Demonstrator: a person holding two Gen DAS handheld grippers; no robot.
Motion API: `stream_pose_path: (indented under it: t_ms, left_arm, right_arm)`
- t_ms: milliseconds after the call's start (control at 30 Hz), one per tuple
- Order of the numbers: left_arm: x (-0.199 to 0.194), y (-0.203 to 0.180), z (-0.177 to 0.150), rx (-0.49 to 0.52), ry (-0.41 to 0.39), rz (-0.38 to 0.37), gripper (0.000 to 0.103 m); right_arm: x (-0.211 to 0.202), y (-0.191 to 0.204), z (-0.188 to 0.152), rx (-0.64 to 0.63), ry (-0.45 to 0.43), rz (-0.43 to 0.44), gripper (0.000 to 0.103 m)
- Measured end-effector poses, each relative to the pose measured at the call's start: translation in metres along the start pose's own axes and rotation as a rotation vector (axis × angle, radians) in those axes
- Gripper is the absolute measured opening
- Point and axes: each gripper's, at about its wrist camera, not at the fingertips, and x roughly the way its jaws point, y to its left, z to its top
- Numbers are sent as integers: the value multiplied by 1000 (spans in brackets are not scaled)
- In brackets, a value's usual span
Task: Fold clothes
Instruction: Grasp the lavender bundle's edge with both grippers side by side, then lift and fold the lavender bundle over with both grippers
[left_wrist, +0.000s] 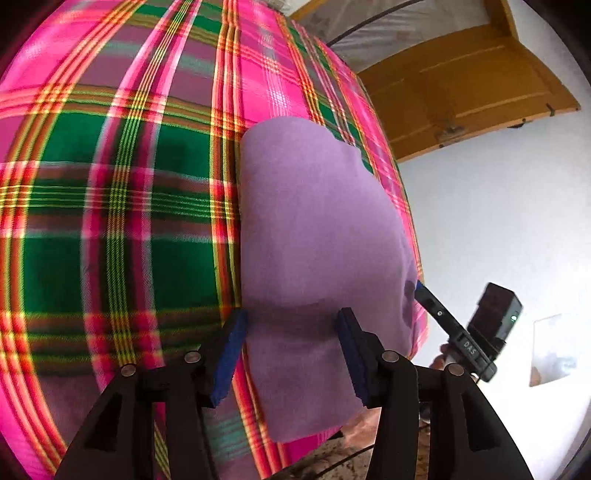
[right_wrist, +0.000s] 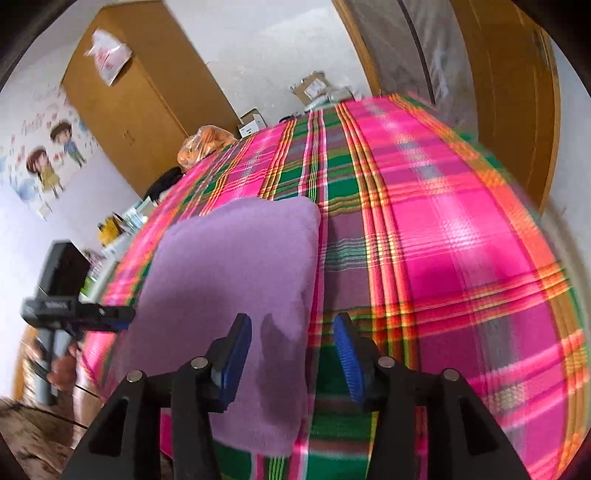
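Blue-padded left gripper (left_wrist: 291, 354) nearest lens, jaws spread, nothing pinched, hovering over near part of folded purple garment (left_wrist: 317, 258). Garment lies flat on pink-green plaid bedspread (left_wrist: 110, 206), close to its edge. Right gripper (right_wrist: 293, 356) likewise gaping, empty; its left pad above garment (right_wrist: 236, 273), right pad above bedspread (right_wrist: 443, 258). Wooden wardrobe (right_wrist: 125, 96) against far wall.

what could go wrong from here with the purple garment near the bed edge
1. The folded purple garment lies close to the edge of the plaid bedspread; a push could slide it off.
2. Both the left gripper and right gripper are open, so nothing secures the fold.
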Motion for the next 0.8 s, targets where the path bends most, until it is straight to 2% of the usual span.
stream_pose_path:
  t_ms: [267, 400, 633, 800]
  left_arm:
    - [6, 15, 18, -90, 37, -123, 61]
    - [-1, 24, 12, -100, 53, -156, 63]
    - [10, 26, 19, -117, 71, -207, 66]
    - [12, 27, 18, -106, 85, -215, 68]
  right_arm:
    - [31, -17, 12, 71, 66, 115, 52]
    - [41, -18, 18, 70, 85, 167, 53]
    - [59, -17, 30, 97, 132, 282, 56]
    - [69, -9, 36, 85, 147, 309, 62]
